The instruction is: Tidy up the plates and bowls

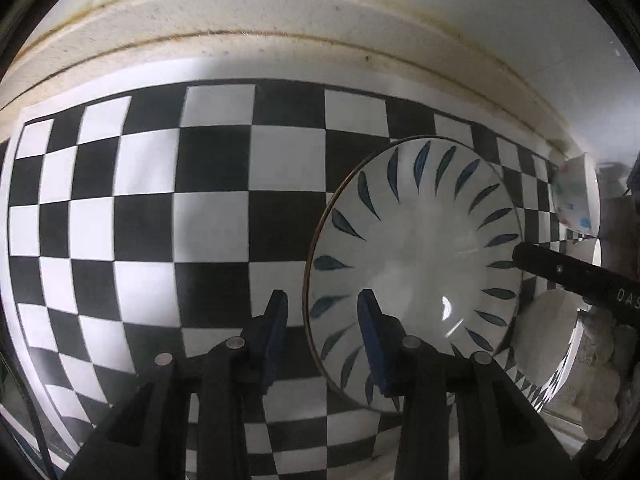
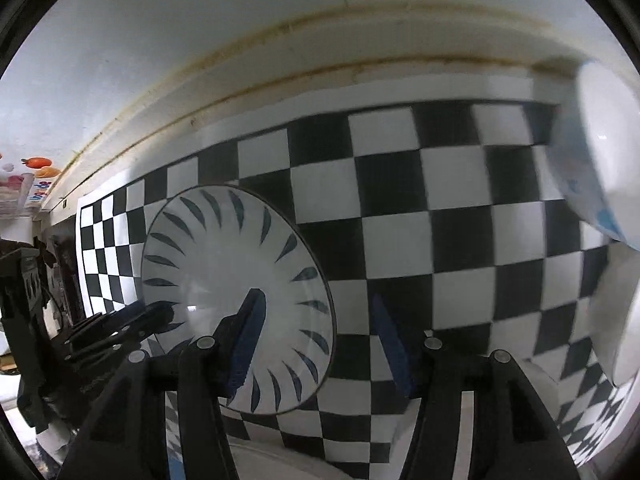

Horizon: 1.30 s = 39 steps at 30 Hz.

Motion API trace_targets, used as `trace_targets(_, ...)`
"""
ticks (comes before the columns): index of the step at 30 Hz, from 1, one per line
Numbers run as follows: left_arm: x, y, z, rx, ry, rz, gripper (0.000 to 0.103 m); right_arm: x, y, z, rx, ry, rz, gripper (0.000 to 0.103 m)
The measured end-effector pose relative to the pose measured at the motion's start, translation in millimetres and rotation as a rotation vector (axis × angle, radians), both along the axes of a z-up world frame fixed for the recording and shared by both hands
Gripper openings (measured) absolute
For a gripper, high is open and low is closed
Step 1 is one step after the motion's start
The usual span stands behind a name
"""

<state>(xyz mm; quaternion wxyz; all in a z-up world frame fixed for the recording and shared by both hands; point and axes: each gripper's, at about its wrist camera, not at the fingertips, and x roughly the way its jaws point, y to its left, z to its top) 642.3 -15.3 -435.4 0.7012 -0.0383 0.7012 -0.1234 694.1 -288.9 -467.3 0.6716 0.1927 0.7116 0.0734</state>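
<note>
Both grippers' fingers stand apart, empty: left gripper point(image 1: 322, 336) straddles the white blue-leaf ceramic plate point(image 1: 416, 248) rim; a hasty pinch could chip it.

plate point(image 1: 416, 248): white, blue leaf marks round rim, flat on checkered mat
bowl point(image 1: 576, 196): white, coloured spots, tilted, far right

We see dim, uneven light, fisheye bending at the edges, glare on the plate point(image 1: 416, 272), blurred checks point(image 2: 440, 216).
</note>
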Motion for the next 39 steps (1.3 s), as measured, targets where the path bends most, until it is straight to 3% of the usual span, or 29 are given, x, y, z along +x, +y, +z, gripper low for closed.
trace_targets(9, 7, -16, -3, 0.043, -0.015, 0.013, 0.032, 2, -2, -23, 0.066, 0.024, 0.062, 0.058)
trace_targets(11, 6, -15, -2, 0.051, -0.023, 0.023, 0.029, 2, -1, -24, 0.064, 0.032, 0.076, 0.043)
trace_targets(12, 6, -15, -1, 0.048, -0.025, 0.03, 0.027, 2, 0, -24, 0.051, 0.031, 0.085, 0.042)
trace_targets(14, 5, -13, 0, 0.04, -0.027, 0.047, 0.025, 2, 8, -26, 0.049, 0.042, 0.103, 0.023)
trace_targets(22, 1, -8, 8, 0.073, -0.055, 0.041, 0.019, -1, 16, -21, -0.038, 0.022, 0.149, 0.021)
trace_targets(32, -3, -8, 11, 0.087, -0.078, 0.048, 0.019, -7, 15, -12, -0.02, 0.002, 0.15, 0.019)
trace_targets(39, -8, -8, 28, 0.097, -0.101, 0.043, 0.018, -9, 6, 4, -0.008, -0.016, 0.146, 0.019)
